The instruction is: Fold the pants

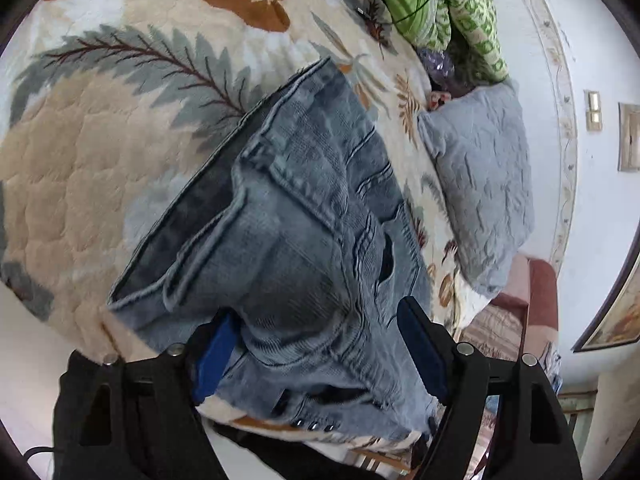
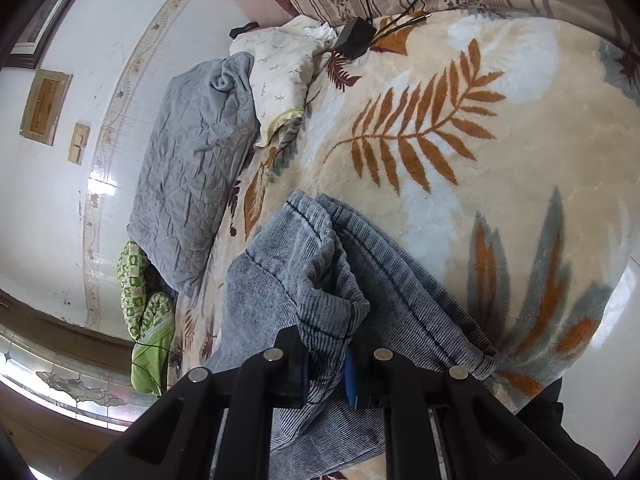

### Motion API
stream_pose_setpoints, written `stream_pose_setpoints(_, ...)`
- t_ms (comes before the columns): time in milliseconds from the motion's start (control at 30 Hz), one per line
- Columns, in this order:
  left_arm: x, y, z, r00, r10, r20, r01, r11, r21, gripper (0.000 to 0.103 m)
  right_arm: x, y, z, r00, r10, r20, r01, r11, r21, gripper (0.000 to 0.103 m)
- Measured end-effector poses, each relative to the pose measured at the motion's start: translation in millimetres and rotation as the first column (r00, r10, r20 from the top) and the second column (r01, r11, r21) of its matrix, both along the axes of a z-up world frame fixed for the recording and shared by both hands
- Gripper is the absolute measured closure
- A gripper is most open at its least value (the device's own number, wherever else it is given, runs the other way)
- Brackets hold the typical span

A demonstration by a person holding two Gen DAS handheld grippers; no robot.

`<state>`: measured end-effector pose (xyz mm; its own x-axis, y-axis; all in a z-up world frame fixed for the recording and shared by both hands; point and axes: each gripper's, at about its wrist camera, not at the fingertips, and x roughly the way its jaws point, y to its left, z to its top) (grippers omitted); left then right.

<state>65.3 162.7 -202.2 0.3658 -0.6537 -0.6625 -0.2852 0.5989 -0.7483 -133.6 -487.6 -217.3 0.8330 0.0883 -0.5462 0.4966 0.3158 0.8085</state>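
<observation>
Two grippers, both over the same jeans (image 1: 304, 216) on the bed.

Left wrist view: my left gripper (image 1: 320, 352) hangs w/ its blue-padded fingers (image 1: 214, 360) spread wide, denim lying between them but pads not pressing it, gap on both sides. Jeans lie bunched on the leaf-print blanket (image 1: 100, 152), waistband end w/ metal buttons nearest the camera, seams running away up the frame. Grey quilted pillow (image 1: 484, 184) sits just beside the jeans to the right; green patterned cloth (image 1: 452, 4) farther back by the wall.

Right wrist view: my right gripper (image 2: 326, 364) is clamped on a fold of the jeans (image 2: 280, 280), fabric puckering up out of the nearly closed jaws. Rest of the denim spreads over the blanket (image 2: 500, 152) on both sides. Grey pillow (image 2: 196, 168) left of it, a white floral cloth (image 2: 280, 68) behind that, black box w/ cables (image 2: 354, 38) near the far edge.
</observation>
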Motion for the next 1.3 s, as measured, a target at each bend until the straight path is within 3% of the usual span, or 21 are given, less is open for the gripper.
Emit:
stream_pose_setpoints(33,0.5,-1.3,0.8,1.0,0.003,0.013,-0.004,1.0,0.027,0.038,0.7,0.2,0.1,1.0,0.001,-0.001,-0.001,1.0,-0.001,0.089)
stream_pose_setpoints(67,1.4,-1.4,0.2,1.0,-0.001,0.016,0.0,0.998,0.06,0.057,1.5,0.4,-0.1,1.0,0.003,-0.004,-0.003,1.0,-0.001,0.089)
stream_pose_setpoints(133,2.0,1.3,-3.4,1.0,-0.005,0.014,0.004,0.996,0.087,0.068,2.7,0.0,-1.0,1.0,0.0,-0.007,0.0,1.0,-0.002,0.089)
stream_pose_setpoints(200,1.0,3.6,-1.0,0.999,-0.011,0.045,0.006,0.995,0.1,0.087,3.4,-1.3,-1.7,1.0,-0.005,-0.007,0.005,1.0,0.0,0.09)
stream_pose_setpoints(267,-0.1,3.9,5.0,0.996,-0.021,0.085,0.012,0.995,0.1,0.09,4.0,-1.6,-0.9,1.0,-0.012,-0.005,0.012,1.0,-0.005,0.09)
stream_pose_setpoints(433,-5.7,-4.8,48.8,0.955,-0.069,0.288,0.043,0.994,0.096,0.091,-2.0,-1.7,13.4,0.997,-0.041,0.072,0.045,0.998,-0.047,0.09)
stream_pose_setpoints(500,-15.0,-8.6,68.9,0.913,-0.101,0.395,0.068,0.993,0.096,0.091,-7.2,-1.0,21.6,0.994,-0.062,0.085,0.07,0.993,-0.09,0.09)
stream_pose_setpoints(567,-30.2,-12.7,81.7,0.864,-0.162,0.477,0.095,0.982,0.161,0.091,-13.2,-2.1,25.3,0.992,-0.083,0.092,0.093,0.99,-0.109,0.09)
stream_pose_setpoints(600,-34.6,-15.0,79.7,0.858,-0.184,0.479,0.106,0.977,0.186,0.091,-14.0,-3.1,24.8,0.994,-0.08,0.077,0.089,0.989,-0.115,0.09)
stream_pose_setpoints(633,-39.5,-14.8,71.9,0.862,-0.215,0.459,0.128,0.968,0.215,0.091,-11.8,-3.5,21.0,0.997,-0.072,0.008,0.072,0.989,-0.131,0.09)
stream_pose_setpoints(700,-43.6,-10.7,46.0,0.889,-0.253,0.381,0.163,0.954,0.252,0.091,-9.0,-5.7,4.2,0.994,-0.054,-0.098,0.044,0.994,-0.098,0.09)
stream_pose_setpoints(767,-42.8,-2.5,8.0,0.928,-0.263,0.262,0.191,0.944,0.27,0.091,-10.4,-11.6,-6.8,0.993,-0.034,-0.109,0.03,0.999,-0.038,0.09)
stream_pose_setpoints(833,-38.8,8.2,-24.1,0.956,-0.236,0.176,0.203,0.961,0.186,0.09,-7.3,-12.5,-10.0,0.989,-0.005,-0.15,-0.002,0.999,-0.045,0.09)
stream_pose_setpoints(867,-38.9,12.1,-28.0,0.96,-0.219,0.172,0.195,0.97,0.147,0.09,-4.1,-11.6,-14.2,0.982,0.012,-0.187,-0.019,0.999,-0.035,0.09)
stream_pose_setpoints(900,-37.3,13.0,-27.1,0.961,-0.219,0.171,0.196,0.97,0.143,0.087,-2.7,-11.7,-17.6,0.979,0.023,-0.202,-0.028,0.999,-0.018,0.089)
stream_pose_setpoints(967,-35.2,9.5,-15.3,0.95,-0.258,0.176,0.222,0.955,0.199,0.086,-6.1,-15.6,-19.3,0.982,0.03,-0.186,-0.023,0.999,0.036,0.087)
stream_pose_setpoints(1100,-48.5,12.4,14.7,0.92,-0.321,0.223,0.241,0.915,0.322,0.074,-18.5,-26.0,-24.6,0.986,0.049,-0.159,-0.024,0.988,0.155,0.083)
stream_pose_setpoints(1200,-61.9,18.2,33.4,0.902,-0.347,0.257,0.236,0.894,0.38,0.073,-34.6,-34.0,-10.0,0.993,-0.001,-0.114,0.014,0.994,0.112,0.074)
stream_pose_setpoints(1300,-69.5,12.1,55.6,0.876,-0.37,0.309,0.213,0.872,0.44,0.073,-41.8,-41.5,16.9,0.993,-0.087,-0.084,0.088,0.996,0.01,0.073)
